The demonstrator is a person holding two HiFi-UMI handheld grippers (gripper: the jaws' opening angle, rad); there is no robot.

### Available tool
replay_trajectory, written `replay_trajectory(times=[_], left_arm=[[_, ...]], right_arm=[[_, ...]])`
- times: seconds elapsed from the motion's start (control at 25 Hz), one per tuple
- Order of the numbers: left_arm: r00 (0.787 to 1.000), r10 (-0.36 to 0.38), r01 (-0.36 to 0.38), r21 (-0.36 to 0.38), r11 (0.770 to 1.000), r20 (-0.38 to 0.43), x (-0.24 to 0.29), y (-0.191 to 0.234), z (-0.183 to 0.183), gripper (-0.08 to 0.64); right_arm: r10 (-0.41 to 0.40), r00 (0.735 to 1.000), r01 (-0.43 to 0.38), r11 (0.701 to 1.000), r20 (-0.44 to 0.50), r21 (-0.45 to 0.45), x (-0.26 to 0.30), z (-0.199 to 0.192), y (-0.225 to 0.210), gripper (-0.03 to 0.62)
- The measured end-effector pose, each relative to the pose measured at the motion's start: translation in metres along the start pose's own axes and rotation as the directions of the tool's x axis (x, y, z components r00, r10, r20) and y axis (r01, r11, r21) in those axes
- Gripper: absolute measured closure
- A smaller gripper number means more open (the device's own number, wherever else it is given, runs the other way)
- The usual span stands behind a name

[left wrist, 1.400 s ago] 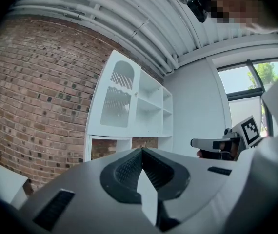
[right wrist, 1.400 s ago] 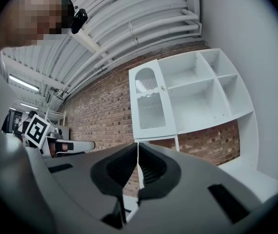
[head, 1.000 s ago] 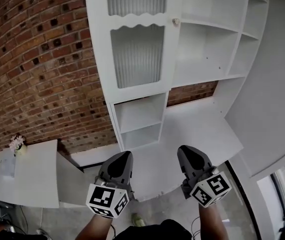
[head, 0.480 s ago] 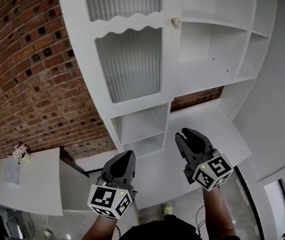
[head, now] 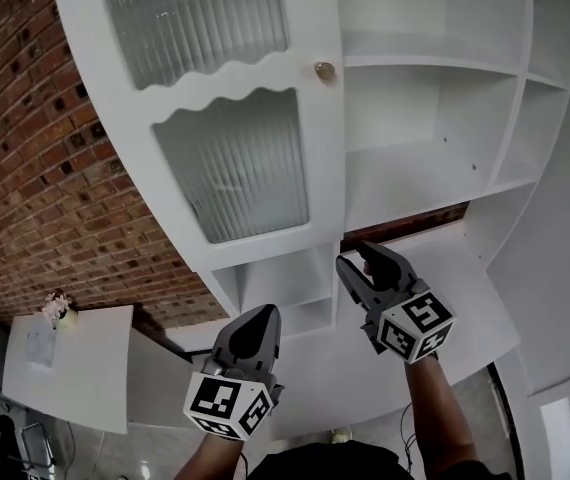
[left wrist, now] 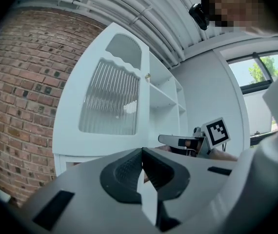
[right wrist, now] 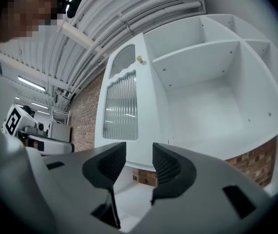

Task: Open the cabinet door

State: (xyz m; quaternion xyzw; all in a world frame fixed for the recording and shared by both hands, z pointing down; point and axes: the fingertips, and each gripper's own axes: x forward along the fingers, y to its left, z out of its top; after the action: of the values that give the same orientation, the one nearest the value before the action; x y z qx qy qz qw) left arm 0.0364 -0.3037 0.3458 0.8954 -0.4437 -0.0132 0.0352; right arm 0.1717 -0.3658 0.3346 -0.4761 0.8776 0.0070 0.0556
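A white cabinet door (head: 230, 158) with ribbed glass panels and a small round brass knob (head: 323, 70) stands closed on a white cabinet; the door (right wrist: 122, 106) and knob (right wrist: 140, 59) also show in the right gripper view, and the door (left wrist: 112, 99) in the left gripper view. My right gripper (head: 358, 264) is raised below the knob, well short of it; its jaws have just been opening and hold nothing. Lower left, my left gripper (head: 262, 317) is shut and empty, away from the door.
Open white shelves (head: 435, 118) fill the cabinet to the right of the door, with small cubbies (head: 285, 278) under it. A brick wall (head: 35, 168) runs on the left. A white side table (head: 65, 368) with a small flower pot (head: 57, 306) stands at lower left.
Both grippers have moved toward the cabinet, which now looms larger. The right gripper has risen and its jaws have parted. The left gripper stays shut.
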Motion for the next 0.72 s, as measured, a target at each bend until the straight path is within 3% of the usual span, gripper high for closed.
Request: replay_trajectory(times=[0.48, 0.72], left_arm=[[0.996, 0.086, -0.086, 0.019, 0.996, -0.015, 0.032, 0.004, -0.005, 0.554], [0.993, 0.116, -0.116, 0.019, 0.993, -0.033, 0.040, 0.009, -0.014, 0.554]], right_arm=[[0.092, 0.994, -0.095, 0.994, -0.064, -0.045, 0.050, -0.017, -0.033, 0.382], [0.118, 0.989, -0.124, 0.990, -0.089, -0.067, 0.064, -0.023, -0.032, 0.379]])
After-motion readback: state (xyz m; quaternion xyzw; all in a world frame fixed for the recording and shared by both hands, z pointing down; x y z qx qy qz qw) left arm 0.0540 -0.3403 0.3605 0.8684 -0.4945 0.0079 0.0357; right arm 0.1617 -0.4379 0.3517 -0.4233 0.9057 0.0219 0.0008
